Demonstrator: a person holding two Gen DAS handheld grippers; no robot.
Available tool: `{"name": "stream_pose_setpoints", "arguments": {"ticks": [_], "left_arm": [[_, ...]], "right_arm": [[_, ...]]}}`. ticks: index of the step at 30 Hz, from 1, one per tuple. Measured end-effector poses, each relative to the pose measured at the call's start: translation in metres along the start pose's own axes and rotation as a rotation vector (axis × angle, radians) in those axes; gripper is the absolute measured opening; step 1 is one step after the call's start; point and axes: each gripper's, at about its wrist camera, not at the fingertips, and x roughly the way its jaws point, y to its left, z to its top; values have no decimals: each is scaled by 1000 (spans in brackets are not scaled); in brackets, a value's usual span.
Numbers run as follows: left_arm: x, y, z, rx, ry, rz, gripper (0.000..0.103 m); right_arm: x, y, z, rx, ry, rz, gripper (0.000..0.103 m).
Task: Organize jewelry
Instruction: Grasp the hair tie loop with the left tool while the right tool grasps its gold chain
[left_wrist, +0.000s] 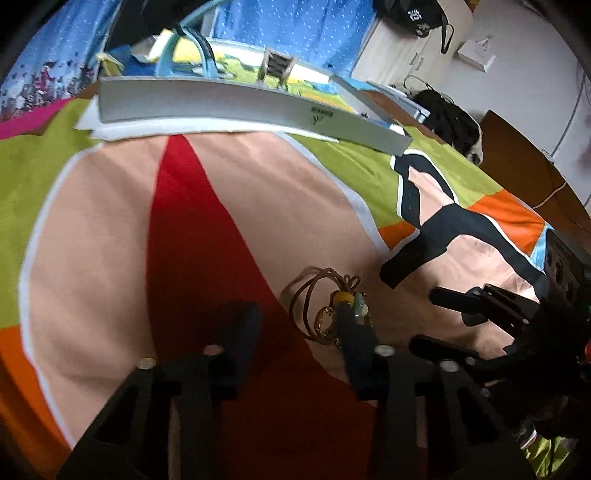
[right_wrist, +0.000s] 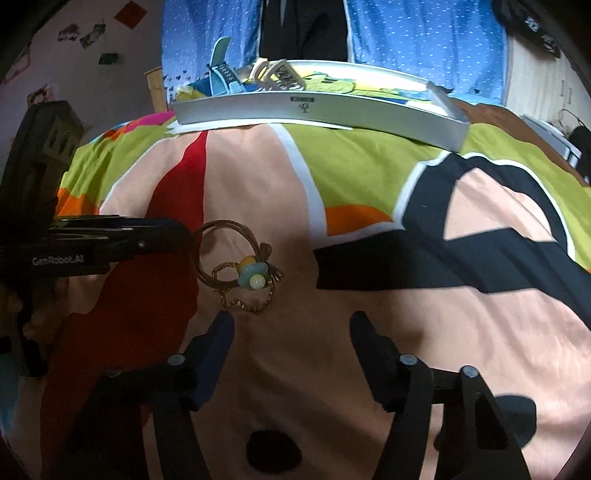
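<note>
Black claw fingers fill the near edge of both views. Left claw (left_wrist: 295, 328): spread wide, nothing gripped; its right finger lies over the jewelry tangle (left_wrist: 334, 306). Right claw (right_wrist: 291, 328): also wide apart and empty, held just near of the same tangle (right_wrist: 240, 271).

Item: brown cord loops, gold chain, yellow and pale green beads, heaped together on the bedspread (right_wrist: 369, 332). A white tray (right_wrist: 332, 110) is set at the far side, well apart, with watches or straps inside.

Handling note: the tangle would best be taken at the bead cluster, so cord and chain are lifted together.

Unclear: contact between finger and beads cannot be judged; the tray's contents are small and partly cut off.
</note>
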Motion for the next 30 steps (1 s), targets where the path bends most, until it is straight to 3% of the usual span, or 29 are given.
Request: {"name": "stream_pose_setpoints", "arguments": {"ticks": [5, 10, 23, 30], "left_arm": [[13, -1, 4, 22, 52, -39, 18], [23, -1, 2, 27, 86, 9, 2], [-3, 21, -6, -98, 15, 135, 0], [-19, 30, -14, -155, -10, 186, 0]], "right_arm": [[12, 3, 3, -22, 23, 7, 48], [20, 4, 4, -29, 40, 6, 44], [41, 14, 18, -80, 66, -2, 38], [57, 22, 23, -147, 122, -12, 37]]}}
